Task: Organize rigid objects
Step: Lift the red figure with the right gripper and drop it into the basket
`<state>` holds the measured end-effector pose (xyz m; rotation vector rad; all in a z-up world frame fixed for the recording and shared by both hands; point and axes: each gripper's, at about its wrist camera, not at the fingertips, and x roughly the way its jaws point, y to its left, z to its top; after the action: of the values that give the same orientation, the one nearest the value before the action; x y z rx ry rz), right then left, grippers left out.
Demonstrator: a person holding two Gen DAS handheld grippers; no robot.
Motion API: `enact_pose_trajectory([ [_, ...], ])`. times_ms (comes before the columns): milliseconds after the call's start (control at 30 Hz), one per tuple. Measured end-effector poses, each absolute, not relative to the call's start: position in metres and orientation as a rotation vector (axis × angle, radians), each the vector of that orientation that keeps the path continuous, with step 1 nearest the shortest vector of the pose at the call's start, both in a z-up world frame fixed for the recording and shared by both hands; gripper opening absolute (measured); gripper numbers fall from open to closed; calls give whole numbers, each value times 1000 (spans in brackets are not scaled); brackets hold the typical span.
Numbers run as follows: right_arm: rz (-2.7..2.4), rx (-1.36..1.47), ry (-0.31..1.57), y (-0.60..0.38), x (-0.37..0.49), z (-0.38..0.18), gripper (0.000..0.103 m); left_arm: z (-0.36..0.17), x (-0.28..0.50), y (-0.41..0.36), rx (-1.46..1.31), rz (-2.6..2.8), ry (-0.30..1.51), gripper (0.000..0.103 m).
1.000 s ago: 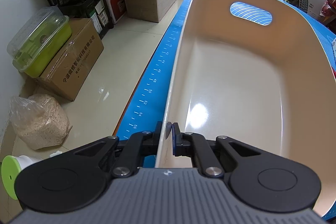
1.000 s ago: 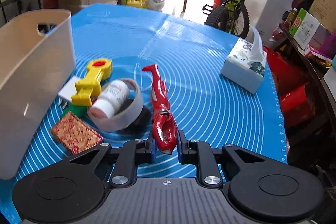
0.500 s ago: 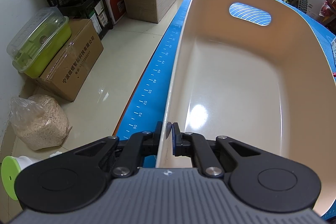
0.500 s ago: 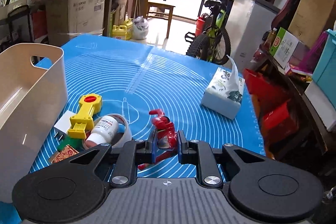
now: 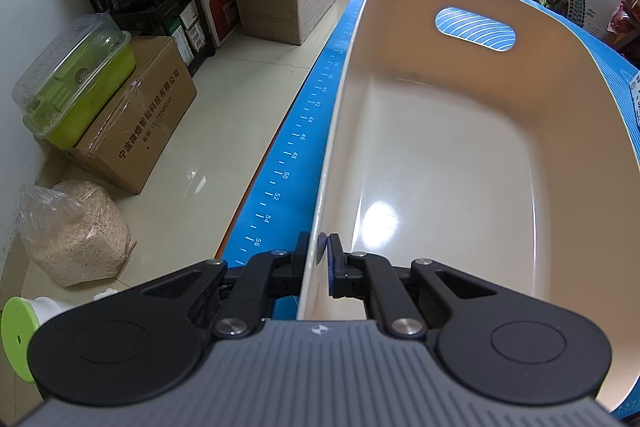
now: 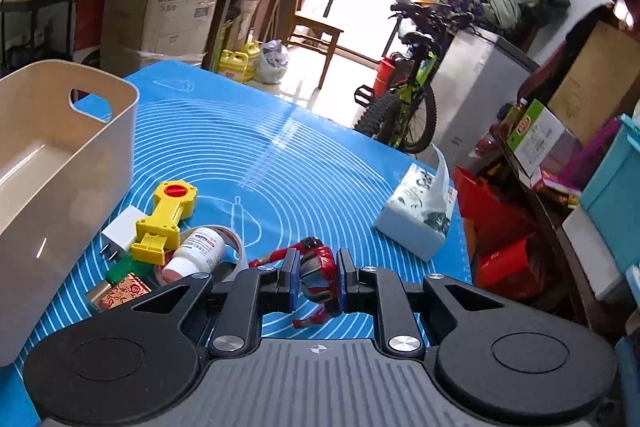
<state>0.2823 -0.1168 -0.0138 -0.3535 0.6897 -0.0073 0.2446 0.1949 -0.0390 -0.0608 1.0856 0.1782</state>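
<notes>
My left gripper (image 5: 318,255) is shut on the near left rim of an empty beige bin (image 5: 440,155), which stands on the blue mat. My right gripper (image 6: 318,277) is shut on a red toy figure (image 6: 316,267) and holds it above the mat. The bin also shows in the right wrist view (image 6: 60,163), at the left. Beside it on the mat lie a yellow toy wrench (image 6: 166,215), a white charger plug (image 6: 122,231), a white pill bottle (image 6: 196,253) inside a tape roll (image 6: 234,247), a green piece (image 6: 122,269) and a red-gold patterned block (image 6: 120,297).
A tissue box (image 6: 418,213) sits on the blue mat (image 6: 256,155) to the right. Cardboard boxes (image 5: 132,115), a green container (image 5: 76,79) and a bag of grain (image 5: 76,231) stand on the floor left of the table. A bicycle (image 6: 404,107) stands behind the table.
My right gripper has lifted the red toy figure off the mat and risen, tilting upward. The left gripper has stayed on the bin's rim.
</notes>
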Motion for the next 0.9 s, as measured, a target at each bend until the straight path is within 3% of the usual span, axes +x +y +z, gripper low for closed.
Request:
enact_pose_trajectory([
  [267, 30, -394, 668, -108, 284, 15, 28, -39, 244, 195, -67, 176, 1081, 10],
  [600, 127, -382, 497, -56, 282, 82, 28, -38, 244, 196, -70, 172, 1085, 9],
  [900, 274, -295, 428, 10, 281, 86, 28, -39, 244, 194, -65, 169, 1085, 9],
])
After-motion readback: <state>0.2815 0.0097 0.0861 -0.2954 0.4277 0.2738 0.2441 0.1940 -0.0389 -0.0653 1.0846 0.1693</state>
